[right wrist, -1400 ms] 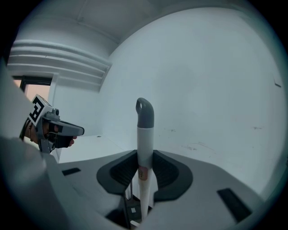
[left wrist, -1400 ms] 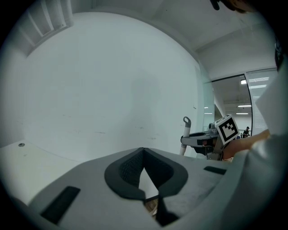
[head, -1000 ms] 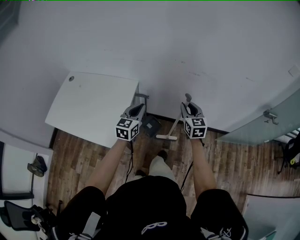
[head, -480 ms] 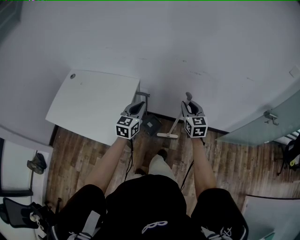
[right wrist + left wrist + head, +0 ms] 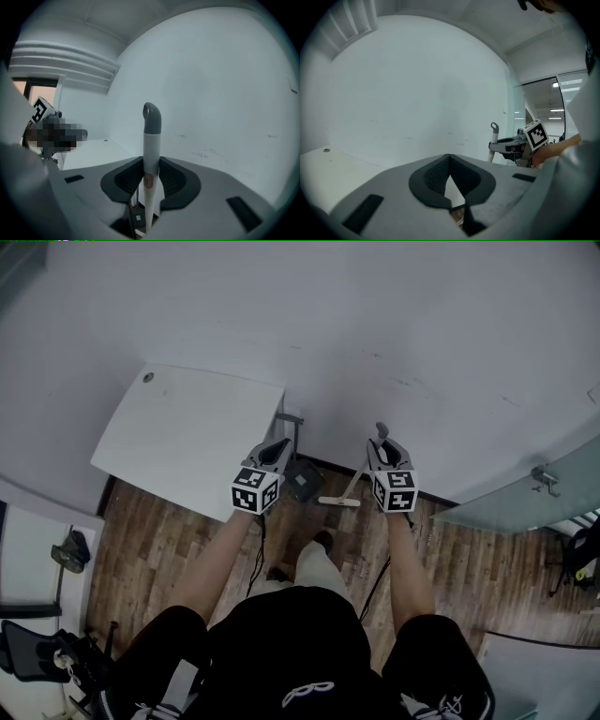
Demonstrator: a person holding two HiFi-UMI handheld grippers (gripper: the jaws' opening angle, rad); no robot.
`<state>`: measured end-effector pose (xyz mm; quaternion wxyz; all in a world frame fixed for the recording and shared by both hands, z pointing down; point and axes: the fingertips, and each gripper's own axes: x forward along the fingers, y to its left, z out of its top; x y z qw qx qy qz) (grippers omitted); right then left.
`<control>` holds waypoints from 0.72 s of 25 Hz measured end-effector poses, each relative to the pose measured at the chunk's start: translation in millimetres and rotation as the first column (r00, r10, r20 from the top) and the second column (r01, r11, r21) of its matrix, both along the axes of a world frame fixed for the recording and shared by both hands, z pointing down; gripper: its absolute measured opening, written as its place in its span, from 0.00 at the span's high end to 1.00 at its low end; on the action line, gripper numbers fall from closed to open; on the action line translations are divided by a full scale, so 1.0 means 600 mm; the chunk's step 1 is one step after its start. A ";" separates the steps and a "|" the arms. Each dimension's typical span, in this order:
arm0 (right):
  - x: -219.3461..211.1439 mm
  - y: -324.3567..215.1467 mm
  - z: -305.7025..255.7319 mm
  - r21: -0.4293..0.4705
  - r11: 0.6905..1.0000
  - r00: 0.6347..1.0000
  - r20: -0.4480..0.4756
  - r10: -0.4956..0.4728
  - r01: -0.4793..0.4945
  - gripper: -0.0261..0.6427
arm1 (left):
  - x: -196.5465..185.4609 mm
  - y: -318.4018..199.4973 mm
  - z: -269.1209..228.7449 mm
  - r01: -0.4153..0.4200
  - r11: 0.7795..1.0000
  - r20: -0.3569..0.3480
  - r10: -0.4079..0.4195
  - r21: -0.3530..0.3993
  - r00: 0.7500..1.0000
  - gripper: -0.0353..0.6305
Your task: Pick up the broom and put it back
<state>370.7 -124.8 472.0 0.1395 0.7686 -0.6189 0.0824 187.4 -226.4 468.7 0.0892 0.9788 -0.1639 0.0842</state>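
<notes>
Change: hardly any; both grippers keep their places, and the table (image 5: 187, 437) shows slightly higher in the head view.
Broom: one broom (image 5: 151, 154), its white handle nearly upright between the right jaws, grey cap above them, head on the wood floor (image 5: 469, 559) by the wall.
Right gripper (image 5: 380, 448): clamped on the handle.
Left gripper (image 5: 450, 161): jaws together, empty.
Count: two grippers, one table, one dark object (image 5: 302, 486), possibly a dustpan.
Arms: both forearms stretched forward side by side, grippers tipped slightly down.
</notes>
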 end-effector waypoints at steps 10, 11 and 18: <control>-0.023 -0.012 0.071 -0.072 0.997 0.999 0.011 -0.032 0.033 0.79 | -0.045 -0.006 0.047 0.058 0.997 0.023 -0.057 -0.053 0.998 0.92; -0.027 -0.014 0.079 -0.080 0.996 0.999 0.011 -0.037 0.037 0.79 | -0.052 -0.007 0.053 0.065 0.996 0.025 -0.063 -0.059 0.998 0.92; -0.066 -0.033 0.146 -0.139 0.987 0.996 0.038 -0.078 0.082 0.79 | -0.109 -0.020 0.094 0.127 0.987 0.048 -0.123 -0.097 0.991 0.92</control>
